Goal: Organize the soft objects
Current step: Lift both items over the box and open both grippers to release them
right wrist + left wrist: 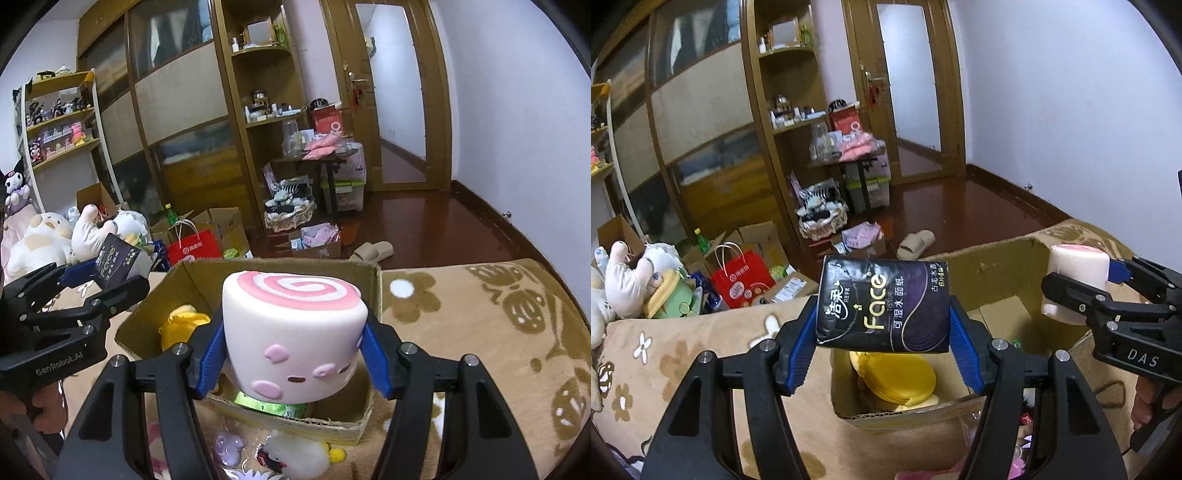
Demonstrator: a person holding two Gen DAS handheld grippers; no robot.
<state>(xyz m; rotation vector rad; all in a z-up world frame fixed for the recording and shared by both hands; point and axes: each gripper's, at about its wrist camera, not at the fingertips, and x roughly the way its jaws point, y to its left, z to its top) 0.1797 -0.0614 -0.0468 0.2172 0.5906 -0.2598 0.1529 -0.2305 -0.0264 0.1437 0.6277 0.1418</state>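
Below our left tool, the cardboard box is standing open, but a yellow plush is filling its near corner. Ahead of our right tool, the box's far wall is rising. To its right, the flowered blanket is lying bare.

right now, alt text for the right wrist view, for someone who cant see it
The right gripper clamps a white squishy roll with a pink swirl top above an open cardboard box on a flower-patterned blanket. At left, the left gripper holds a dark tissue pack.
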